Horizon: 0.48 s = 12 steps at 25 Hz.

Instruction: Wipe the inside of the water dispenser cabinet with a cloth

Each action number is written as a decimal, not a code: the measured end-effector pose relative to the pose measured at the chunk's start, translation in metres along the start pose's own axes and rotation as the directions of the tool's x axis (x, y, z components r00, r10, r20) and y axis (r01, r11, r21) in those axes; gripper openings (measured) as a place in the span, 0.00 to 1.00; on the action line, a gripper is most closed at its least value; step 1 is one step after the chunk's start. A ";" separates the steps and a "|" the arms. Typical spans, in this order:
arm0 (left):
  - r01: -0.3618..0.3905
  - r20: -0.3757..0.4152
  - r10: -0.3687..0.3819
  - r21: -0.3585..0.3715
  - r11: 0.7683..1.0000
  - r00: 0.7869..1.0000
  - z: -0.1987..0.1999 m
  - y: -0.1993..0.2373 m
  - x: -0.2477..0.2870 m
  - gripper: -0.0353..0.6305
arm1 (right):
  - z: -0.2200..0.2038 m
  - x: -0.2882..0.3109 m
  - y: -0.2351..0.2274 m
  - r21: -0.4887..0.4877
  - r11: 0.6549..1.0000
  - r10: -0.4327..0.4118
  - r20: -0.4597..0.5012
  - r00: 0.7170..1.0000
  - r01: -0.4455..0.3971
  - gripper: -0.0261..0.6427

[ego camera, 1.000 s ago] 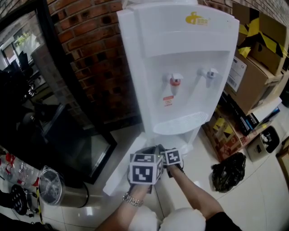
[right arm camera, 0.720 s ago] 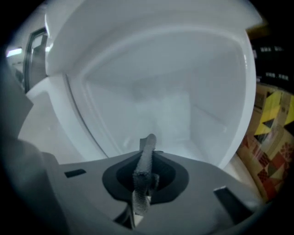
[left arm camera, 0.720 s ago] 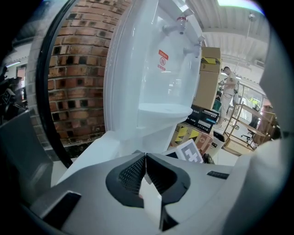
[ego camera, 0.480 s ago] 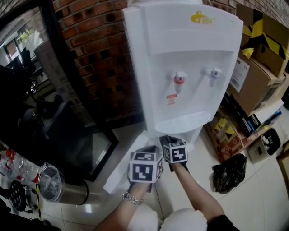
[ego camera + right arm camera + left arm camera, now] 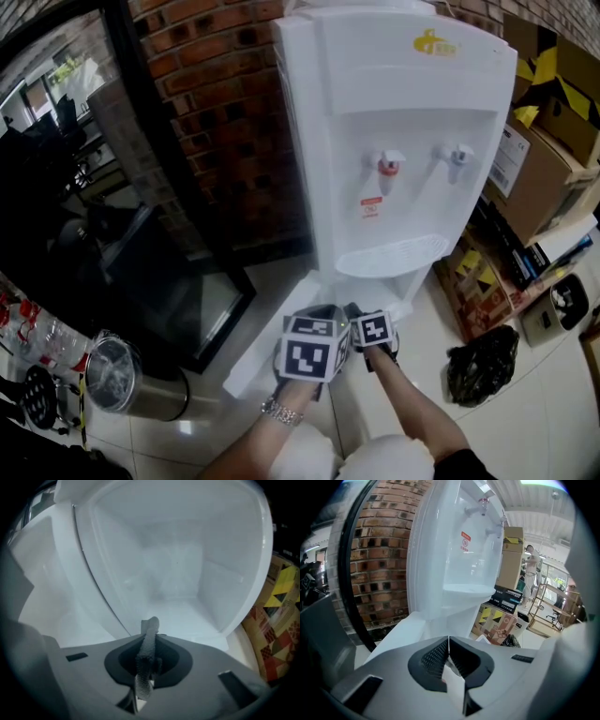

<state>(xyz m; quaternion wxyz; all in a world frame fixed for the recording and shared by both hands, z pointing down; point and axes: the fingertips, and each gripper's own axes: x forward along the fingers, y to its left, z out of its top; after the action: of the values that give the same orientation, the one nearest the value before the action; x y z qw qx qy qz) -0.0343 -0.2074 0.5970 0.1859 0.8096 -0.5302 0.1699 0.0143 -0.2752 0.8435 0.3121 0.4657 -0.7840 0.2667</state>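
Observation:
The white water dispenser stands against a brick wall. Its low cabinet door hangs open to the left. In the right gripper view the bare white cabinet inside fills the frame. My right gripper is shut on a grey cloth and points into the opening from just outside. The left gripper is beside it, jaws together, with a small white piece low between the pads that I cannot identify. In the head view both the left gripper and the right gripper sit low before the cabinet.
Cardboard boxes and a patterned box crowd the right side, with a black bag on the tiled floor. A steel bin and a dark glass panel stand at the left. A person stands far off.
The head view has drifted, so the dispenser sits further right in frame. Both grippers keep about the same place in front of the cabinet opening.

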 end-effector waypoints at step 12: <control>0.015 -0.014 -0.015 0.016 1.000 1.000 -0.003 -0.008 0.009 0.06 | 0.081 -0.042 0.020 -0.037 0.997 0.079 0.270 0.960 -0.072 0.07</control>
<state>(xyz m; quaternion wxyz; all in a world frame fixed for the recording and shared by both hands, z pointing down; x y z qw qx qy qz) -0.0237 -0.2105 0.6025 0.1845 0.8139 -0.5212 0.1784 -0.0076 -0.3000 0.7562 0.1974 0.4633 -0.8401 0.2017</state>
